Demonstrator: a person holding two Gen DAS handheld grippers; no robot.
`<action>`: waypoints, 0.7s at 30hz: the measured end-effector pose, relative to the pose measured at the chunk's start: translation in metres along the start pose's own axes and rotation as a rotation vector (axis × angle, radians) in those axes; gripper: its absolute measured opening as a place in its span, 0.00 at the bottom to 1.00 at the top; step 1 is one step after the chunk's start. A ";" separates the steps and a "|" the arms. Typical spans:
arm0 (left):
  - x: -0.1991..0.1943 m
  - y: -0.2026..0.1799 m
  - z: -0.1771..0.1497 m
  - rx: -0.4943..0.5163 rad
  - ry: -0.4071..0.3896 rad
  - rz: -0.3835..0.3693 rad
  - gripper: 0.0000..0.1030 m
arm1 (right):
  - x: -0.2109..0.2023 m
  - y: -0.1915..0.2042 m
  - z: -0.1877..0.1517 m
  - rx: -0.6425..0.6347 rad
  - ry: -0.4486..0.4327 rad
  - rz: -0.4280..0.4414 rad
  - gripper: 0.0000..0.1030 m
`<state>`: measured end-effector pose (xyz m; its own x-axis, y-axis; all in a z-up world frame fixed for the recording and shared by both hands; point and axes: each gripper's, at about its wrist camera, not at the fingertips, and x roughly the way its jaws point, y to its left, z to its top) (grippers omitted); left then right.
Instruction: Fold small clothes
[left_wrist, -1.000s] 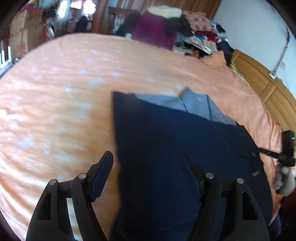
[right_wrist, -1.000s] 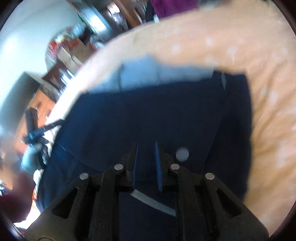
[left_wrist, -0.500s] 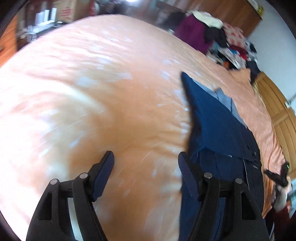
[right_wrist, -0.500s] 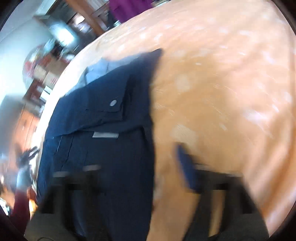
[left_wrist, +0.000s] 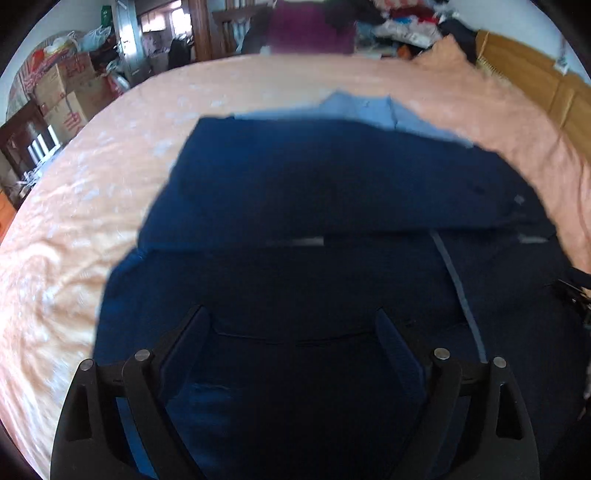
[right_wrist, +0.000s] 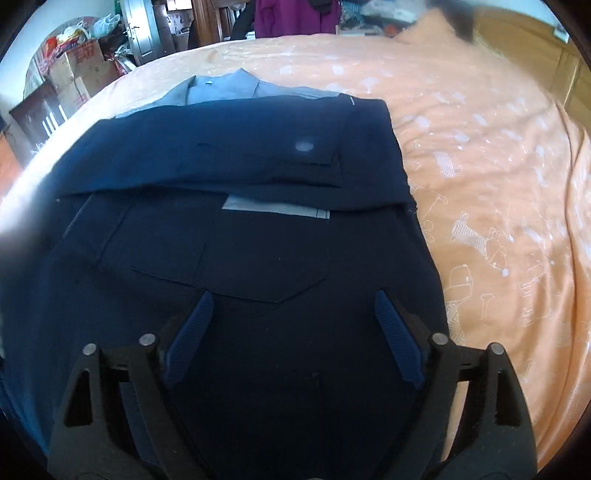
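Observation:
A dark navy garment (left_wrist: 332, 206) lies flat on the orange bedsheet (left_wrist: 92, 192), its far part folded back over itself, with a pale blue garment (left_wrist: 365, 110) showing beyond it. The right wrist view shows the navy garment (right_wrist: 240, 184) with a pocket flap, a pale button and a grey label strip, and the pale blue collar (right_wrist: 218, 88) behind. My left gripper (left_wrist: 291, 332) hovers open over the near part of the navy cloth, holding nothing. My right gripper (right_wrist: 291, 317) is also open above the near cloth, nothing between its fingers.
The orange sheet (right_wrist: 498, 184) stretches wide to the right. A wooden headboard (left_wrist: 535, 85) runs along the right side. Heaped clothes (left_wrist: 369, 22) and a purple garment sit at the bed's far end. Cardboard boxes (left_wrist: 62, 92) stand at far left.
The right gripper, nearly shut a second ago, now stands wide open. Both grippers swung away sideways and have come back, centred over the near part of the navy garment.

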<state>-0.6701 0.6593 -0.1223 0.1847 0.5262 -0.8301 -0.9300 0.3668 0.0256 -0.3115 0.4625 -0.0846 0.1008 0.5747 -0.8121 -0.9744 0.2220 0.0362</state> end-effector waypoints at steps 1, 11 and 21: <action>0.006 -0.002 -0.001 0.004 0.012 0.028 0.96 | 0.001 -0.003 -0.002 0.009 -0.003 0.000 1.00; 0.017 0.000 -0.007 -0.023 0.002 0.015 1.00 | 0.004 -0.010 -0.016 0.044 -0.026 0.025 1.00; 0.017 0.006 -0.016 -0.038 -0.006 -0.004 1.00 | -0.001 -0.013 -0.021 0.052 -0.032 0.047 1.00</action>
<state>-0.6775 0.6583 -0.1451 0.1900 0.5294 -0.8268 -0.9405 0.3397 0.0014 -0.3028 0.4418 -0.0964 0.0622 0.6103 -0.7897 -0.9666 0.2341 0.1048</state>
